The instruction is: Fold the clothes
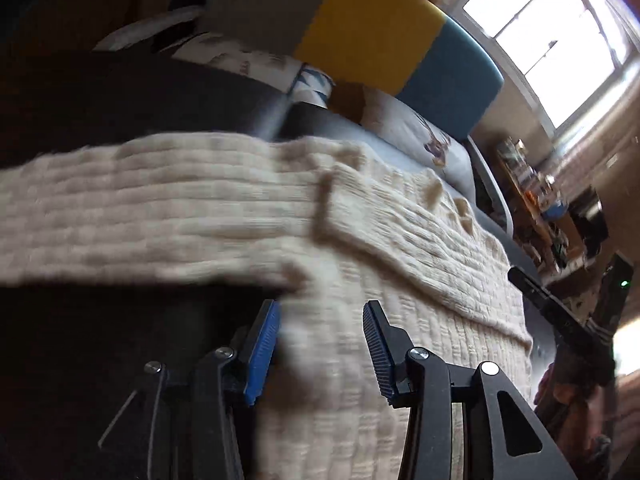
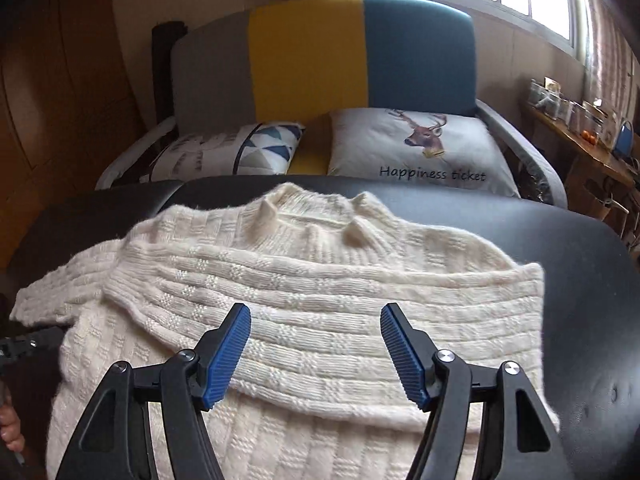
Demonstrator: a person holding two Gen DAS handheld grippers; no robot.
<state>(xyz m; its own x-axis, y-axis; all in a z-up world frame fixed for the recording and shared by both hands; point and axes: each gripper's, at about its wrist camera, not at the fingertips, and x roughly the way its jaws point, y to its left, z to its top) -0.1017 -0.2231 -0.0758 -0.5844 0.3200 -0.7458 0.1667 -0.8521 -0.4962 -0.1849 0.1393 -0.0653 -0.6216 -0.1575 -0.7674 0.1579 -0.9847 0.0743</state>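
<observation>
The cream sweater [image 2: 320,300] is a thick, fuzzy ribbed knit. It lies on a smooth black tabletop [image 2: 580,280] with a dull sheen. Each hand-held gripper [image 2: 316,354] has matt black plastic arms, shiny metal screws and ridged blue rubbery pads [image 2: 226,358]. The deer-print cushion [image 2: 420,148] behind is soft matt cloth.
</observation>
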